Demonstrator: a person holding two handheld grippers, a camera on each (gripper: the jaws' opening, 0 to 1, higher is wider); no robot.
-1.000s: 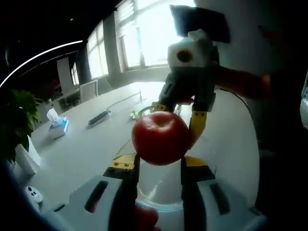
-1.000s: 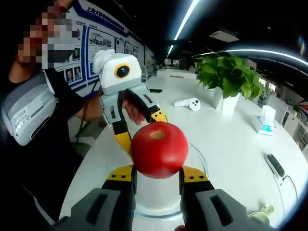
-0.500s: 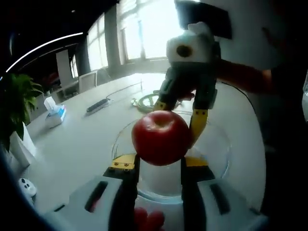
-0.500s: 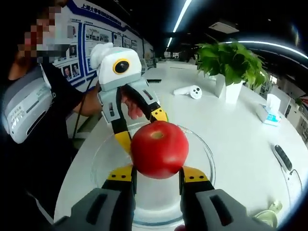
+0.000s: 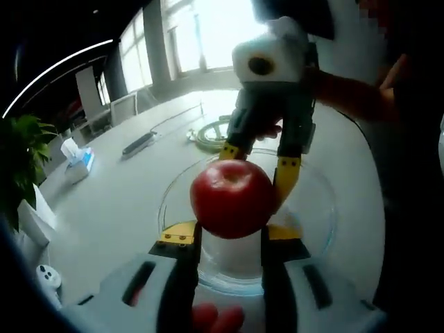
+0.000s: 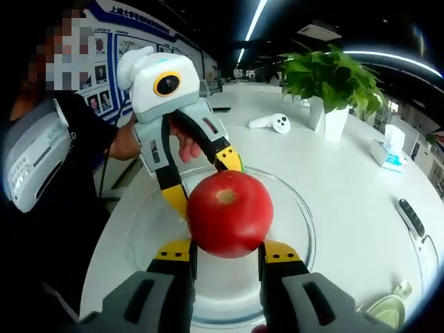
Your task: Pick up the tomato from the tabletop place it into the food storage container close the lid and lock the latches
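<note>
Both the left gripper (image 5: 229, 239) and right gripper (image 6: 227, 246) clench the red tomato (image 6: 229, 213) together, poised directly above the clear food storage container (image 6: 291, 208), seemingly ready to lower it inside.

A potted green plant (image 6: 331, 82) in a white pot stands on the long white table (image 6: 361, 201), and just beside it lies a white controller (image 6: 272, 123). Further along the table there is a tissue box (image 6: 388, 154) and a dark remote (image 6: 411, 217). In the left gripper view, a coiled cable (image 5: 210, 132) lies near the bright windows (image 5: 201, 35).
</note>
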